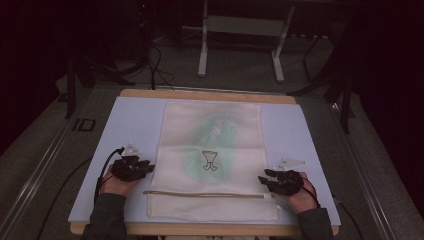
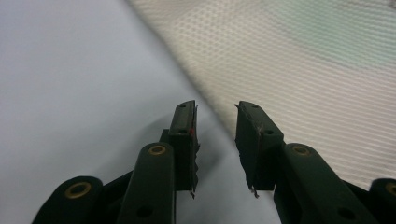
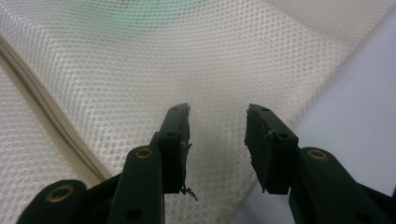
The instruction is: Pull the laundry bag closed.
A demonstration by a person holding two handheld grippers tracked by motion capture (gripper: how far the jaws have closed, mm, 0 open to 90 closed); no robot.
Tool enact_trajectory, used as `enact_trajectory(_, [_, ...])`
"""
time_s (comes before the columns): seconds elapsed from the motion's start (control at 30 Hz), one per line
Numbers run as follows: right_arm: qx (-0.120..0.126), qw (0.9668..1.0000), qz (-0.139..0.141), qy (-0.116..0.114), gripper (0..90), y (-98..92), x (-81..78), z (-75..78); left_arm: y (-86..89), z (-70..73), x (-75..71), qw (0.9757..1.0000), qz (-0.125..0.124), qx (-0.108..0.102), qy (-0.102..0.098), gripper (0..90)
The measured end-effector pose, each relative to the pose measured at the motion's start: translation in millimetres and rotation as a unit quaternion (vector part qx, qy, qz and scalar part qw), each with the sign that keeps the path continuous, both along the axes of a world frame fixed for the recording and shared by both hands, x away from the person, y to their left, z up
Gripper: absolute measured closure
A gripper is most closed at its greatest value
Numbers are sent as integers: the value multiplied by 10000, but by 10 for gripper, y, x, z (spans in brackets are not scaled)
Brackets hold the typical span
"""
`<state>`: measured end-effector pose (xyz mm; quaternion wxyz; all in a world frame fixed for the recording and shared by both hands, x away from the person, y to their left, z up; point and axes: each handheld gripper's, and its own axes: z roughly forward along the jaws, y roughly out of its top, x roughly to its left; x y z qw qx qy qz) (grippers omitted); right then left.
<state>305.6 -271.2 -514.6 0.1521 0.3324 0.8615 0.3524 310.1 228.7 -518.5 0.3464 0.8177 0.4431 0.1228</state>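
A white mesh bag (image 1: 210, 160) lies flat in the middle of the worktop (image 1: 135, 125), with a zipper (image 1: 205, 194) running across near the person's edge. Something green shows through the net inside it. The bag looks soft, thin and light, so it will flop and fold when lifted. The net is easy to pinch but could snag. The side edges near the zipper look like the best places to grab. The left gripper (image 1: 145, 167) sits at the bag's left edge, and the right gripper (image 1: 264, 179) sits at its right edge. Both have their jaws wide apart and hold nothing.
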Motion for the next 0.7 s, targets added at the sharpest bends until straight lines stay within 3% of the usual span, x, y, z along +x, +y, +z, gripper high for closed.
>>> enact_trajectory(0.13, [2,10000,31,44,600,16,4,-8,-7,9,-2,10000,-60,-30,-5,690])
enact_trajectory(0.17, [0,9999,52,109,610,32,6,-18,-22,2,-3,9998,-209,-63,43,699])
enact_trajectory(0.27, [-2,9999,66,126,609,40,7,-22,-29,4,-6,9996,-269,-81,55,709])
enact_trajectory(0.33, [41,9999,102,125,610,71,-2,1,-55,8,-10,9989,-437,-142,86,720])
enact_trajectory(0.7, [74,9997,192,90,614,180,-67,26,-98,28,-46,9981,-600,-82,63,725])
